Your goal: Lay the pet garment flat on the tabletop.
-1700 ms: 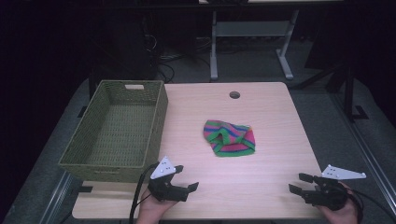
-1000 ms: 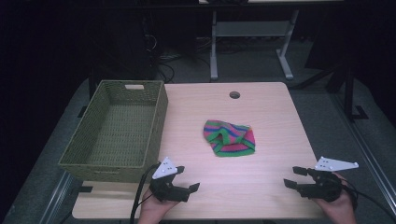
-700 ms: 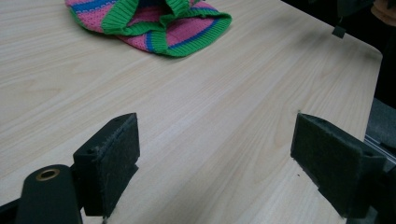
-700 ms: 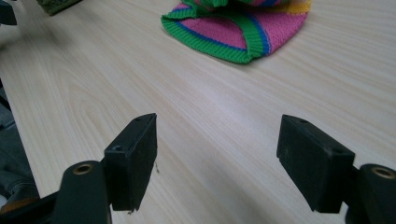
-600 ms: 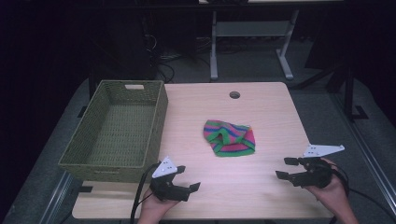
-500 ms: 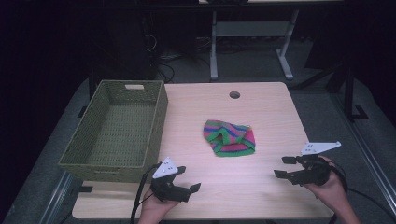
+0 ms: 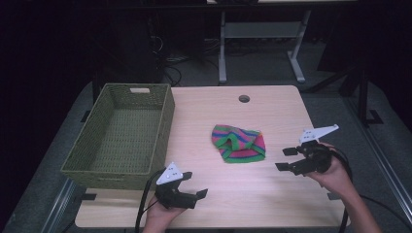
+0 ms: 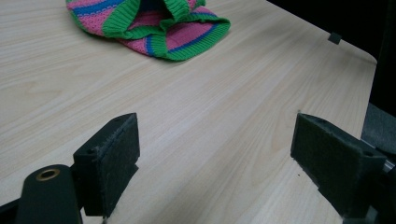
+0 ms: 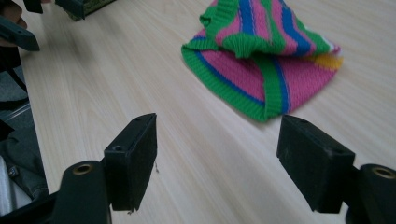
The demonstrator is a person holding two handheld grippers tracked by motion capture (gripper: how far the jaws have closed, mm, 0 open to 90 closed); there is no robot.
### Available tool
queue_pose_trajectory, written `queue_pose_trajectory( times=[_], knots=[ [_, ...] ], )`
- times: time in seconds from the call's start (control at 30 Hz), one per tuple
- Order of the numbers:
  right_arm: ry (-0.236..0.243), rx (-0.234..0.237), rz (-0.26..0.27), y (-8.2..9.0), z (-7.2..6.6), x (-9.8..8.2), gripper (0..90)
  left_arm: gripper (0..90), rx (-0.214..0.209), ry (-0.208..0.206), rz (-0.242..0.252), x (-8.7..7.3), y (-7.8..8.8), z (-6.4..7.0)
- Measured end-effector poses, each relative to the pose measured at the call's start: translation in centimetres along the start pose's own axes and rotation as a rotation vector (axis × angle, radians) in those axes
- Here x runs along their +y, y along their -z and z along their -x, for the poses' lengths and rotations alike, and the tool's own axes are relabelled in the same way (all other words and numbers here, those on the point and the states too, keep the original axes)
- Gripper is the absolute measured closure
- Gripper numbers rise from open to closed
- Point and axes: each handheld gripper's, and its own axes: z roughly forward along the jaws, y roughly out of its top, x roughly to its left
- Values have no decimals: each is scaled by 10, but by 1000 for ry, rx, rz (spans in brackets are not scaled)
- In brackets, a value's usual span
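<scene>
Striped knit hat (image 7: 238, 143) lies mid-table (image 7: 272, 194), w/ green basket (image 7: 124, 133) at left edge. Left gripper (image 7: 194, 185) near front edge, jaws wide apart, empty. Right gripper (image 7: 286, 158) just right of hat, jaws spread too.

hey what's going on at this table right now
A person sits at a light wooden table with a two-jaw gripper in each hand. Both are open and hold nothing. The right gripper hovers just right of a crumpled pink, green and blue striped knit cloth lying mid-table, its jaws pointed toward it. The left gripper sits near the table's front edge, close to an empty olive-green woven basket on the left. Nothing has been grasped yet.
</scene>
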Motion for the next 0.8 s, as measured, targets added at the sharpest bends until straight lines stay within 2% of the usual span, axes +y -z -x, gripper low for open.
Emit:
queue_pose_trajectory(
  times=[0.03,0.17,0.2,0.23,0.4,0.6,0.8],
  knots=[
    [0,0,0,0,0,0,284,152,1,6,2,0,1,-1],
    [29,-2,-24,-10,2,25,300,153,1,6,8,0,2,-1],
    [29,-2,-24,-10,2,25,300,153,0,8,11,0,2,0],
    [32,-2,-32,-16,4,33,301,153,1,5,15,0,3,1],
    [52,6,-50,-27,9,52,304,153,6,10,16,0,3,-1],
    [47,25,-71,-37,13,66,301,153,6,0,9,0,3,-1],
    [20,35,-105,-59,21,78,297,155,7,-6,16,0,3,1]
  ],
)
